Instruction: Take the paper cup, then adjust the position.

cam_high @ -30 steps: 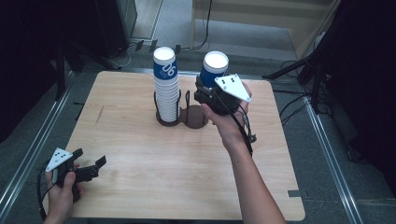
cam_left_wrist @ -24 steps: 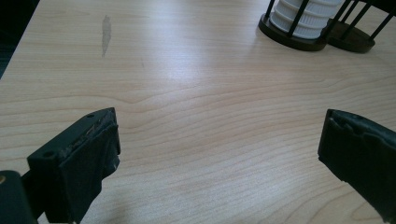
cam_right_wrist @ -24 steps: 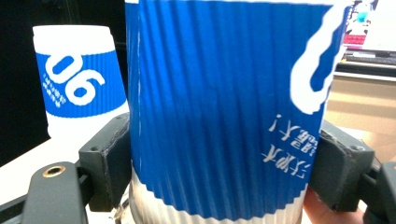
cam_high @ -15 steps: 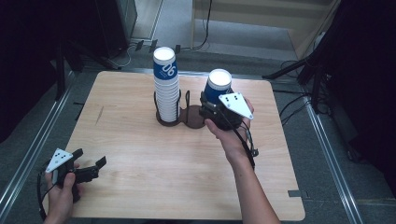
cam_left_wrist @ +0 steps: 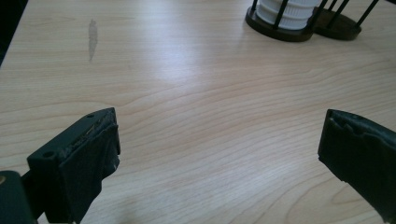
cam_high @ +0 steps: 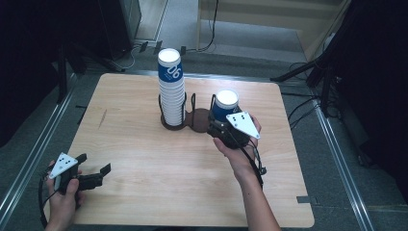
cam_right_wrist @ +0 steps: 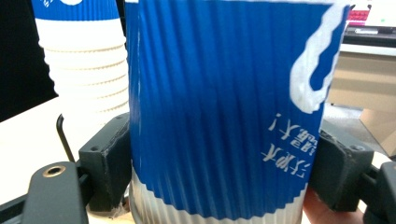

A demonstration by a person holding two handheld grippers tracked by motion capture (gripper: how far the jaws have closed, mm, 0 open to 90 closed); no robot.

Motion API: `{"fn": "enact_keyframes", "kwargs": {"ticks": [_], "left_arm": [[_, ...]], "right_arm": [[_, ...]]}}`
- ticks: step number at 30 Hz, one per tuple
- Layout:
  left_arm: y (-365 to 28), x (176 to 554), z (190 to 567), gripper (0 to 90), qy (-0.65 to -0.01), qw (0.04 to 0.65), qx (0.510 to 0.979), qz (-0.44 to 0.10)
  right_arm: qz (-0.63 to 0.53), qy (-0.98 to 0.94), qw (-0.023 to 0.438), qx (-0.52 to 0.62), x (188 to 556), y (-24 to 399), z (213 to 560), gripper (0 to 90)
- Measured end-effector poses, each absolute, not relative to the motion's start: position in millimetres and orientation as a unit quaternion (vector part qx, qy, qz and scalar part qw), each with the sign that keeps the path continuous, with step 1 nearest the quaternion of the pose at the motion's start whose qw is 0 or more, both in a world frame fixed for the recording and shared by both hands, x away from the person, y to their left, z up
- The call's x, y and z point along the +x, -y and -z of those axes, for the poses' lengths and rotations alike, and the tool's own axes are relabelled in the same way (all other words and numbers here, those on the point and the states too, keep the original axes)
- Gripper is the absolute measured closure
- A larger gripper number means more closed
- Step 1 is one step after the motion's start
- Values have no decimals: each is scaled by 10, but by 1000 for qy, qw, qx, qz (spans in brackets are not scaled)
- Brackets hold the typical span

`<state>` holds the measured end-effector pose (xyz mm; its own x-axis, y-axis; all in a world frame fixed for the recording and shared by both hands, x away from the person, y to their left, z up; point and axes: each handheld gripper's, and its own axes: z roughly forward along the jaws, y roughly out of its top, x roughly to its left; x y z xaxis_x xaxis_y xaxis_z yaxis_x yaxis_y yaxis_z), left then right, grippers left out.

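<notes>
One cup [cam_right_wrist: 219, 112] — base hidden — in right tool [cam_right_wrist: 219, 177]

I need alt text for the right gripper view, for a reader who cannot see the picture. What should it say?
A blue ribbed paper cup, upside down with its white rim at the bottom, is clamped between the two black fingers of the right gripper. Behind it to the left rises a tall stack of cups, white with a blue one on top, beside a thin black rod above the pale table.
</notes>
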<state>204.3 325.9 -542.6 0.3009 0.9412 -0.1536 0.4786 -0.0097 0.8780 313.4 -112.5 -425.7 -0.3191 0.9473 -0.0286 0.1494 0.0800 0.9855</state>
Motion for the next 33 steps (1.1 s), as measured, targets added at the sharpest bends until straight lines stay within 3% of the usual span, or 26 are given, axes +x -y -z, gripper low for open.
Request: {"fn": "enact_keyframes", "kwargs": {"ticks": [15,33], "left_arm": [[-2888,2081,5089,0,-493,471,686,-252],[-2346,2409,4580,0,-454,507,691,-242]], "right_arm": [[-498,-644,378,441,3007,1102,4498,193],[-492,-650,367,449,2912,1094,4689,193]]}}
